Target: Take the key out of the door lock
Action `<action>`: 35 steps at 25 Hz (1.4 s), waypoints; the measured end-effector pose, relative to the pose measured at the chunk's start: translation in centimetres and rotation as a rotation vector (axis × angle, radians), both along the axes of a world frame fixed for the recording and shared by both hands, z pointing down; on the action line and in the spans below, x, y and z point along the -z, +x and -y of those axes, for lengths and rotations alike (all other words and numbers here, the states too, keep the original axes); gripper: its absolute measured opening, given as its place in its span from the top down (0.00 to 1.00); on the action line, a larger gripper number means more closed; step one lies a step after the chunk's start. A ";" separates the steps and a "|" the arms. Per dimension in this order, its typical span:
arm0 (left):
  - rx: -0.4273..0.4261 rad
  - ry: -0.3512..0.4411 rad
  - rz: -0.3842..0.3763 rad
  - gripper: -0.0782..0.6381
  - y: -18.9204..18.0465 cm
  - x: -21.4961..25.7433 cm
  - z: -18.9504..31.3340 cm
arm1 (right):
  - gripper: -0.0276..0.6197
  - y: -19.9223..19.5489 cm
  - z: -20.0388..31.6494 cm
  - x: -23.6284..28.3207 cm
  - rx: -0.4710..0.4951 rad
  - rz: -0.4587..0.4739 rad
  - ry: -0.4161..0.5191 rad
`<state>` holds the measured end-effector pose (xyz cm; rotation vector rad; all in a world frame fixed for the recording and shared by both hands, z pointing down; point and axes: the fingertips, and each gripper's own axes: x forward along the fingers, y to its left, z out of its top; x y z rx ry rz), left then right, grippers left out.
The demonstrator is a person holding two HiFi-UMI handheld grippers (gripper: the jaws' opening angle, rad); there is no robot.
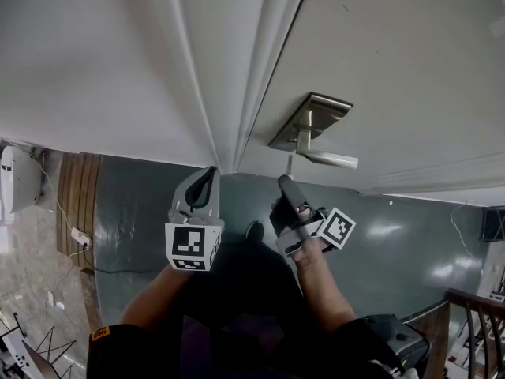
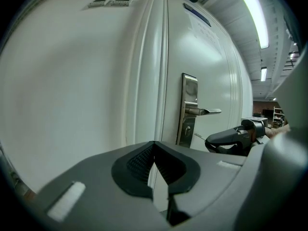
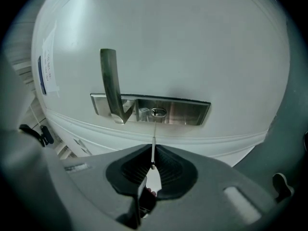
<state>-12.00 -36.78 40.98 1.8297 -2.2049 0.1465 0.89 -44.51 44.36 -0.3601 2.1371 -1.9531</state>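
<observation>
White door (image 1: 394, 69) fills background. Left gripper (image 2: 154, 146) hangs left of lock plate (image 3: 183, 112), well apart from it, jaws tip to tip with nothing between. Right gripper (image 3: 153, 164) sits just below lock plate, jaws clamped on key (image 3: 153, 143). Lever handle (image 3: 109, 81) juts from plate's left end. Key stands edge-on between pads, blade pointing at keyhole (image 3: 158, 112) in plate, tip just short of it; contact unclear.

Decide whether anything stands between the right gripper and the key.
Nothing visible does: the right gripper is shut on the key, which points at the keyhole.
</observation>
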 end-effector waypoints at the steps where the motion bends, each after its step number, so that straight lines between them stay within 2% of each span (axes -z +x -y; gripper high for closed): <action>1: -0.007 0.000 -0.006 0.87 0.0 0.0 -0.2 | 0.94 0.1 -0.4 0.0 -0.006 -0.004 0.001; 6: -0.043 -0.009 -0.026 0.87 -0.1 -0.6 -1.7 | 0.94 0.0 -2.8 0.6 -0.018 -0.049 0.050; 13: -0.111 -0.008 -0.052 0.87 -1.3 -1.2 -4.8 | 0.93 -1.3 -6.7 2.3 -0.054 -0.231 0.280; 20: -0.206 -0.006 -0.053 0.87 -2.6 -1.5 -8.0 | 0.93 -2.5 -10.2 3.5 -0.147 -0.410 0.453; 27: -0.258 0.003 -0.073 0.87 -1.7 -1.4 -9.1 | 0.93 -1.0 -12.3 4.7 -0.193 -0.643 0.652; 35: -0.270 0.016 -0.044 0.87 1.0 -0.4 -10.3 | 0.93 1.9 -13.9 4.4 -0.197 -0.815 0.808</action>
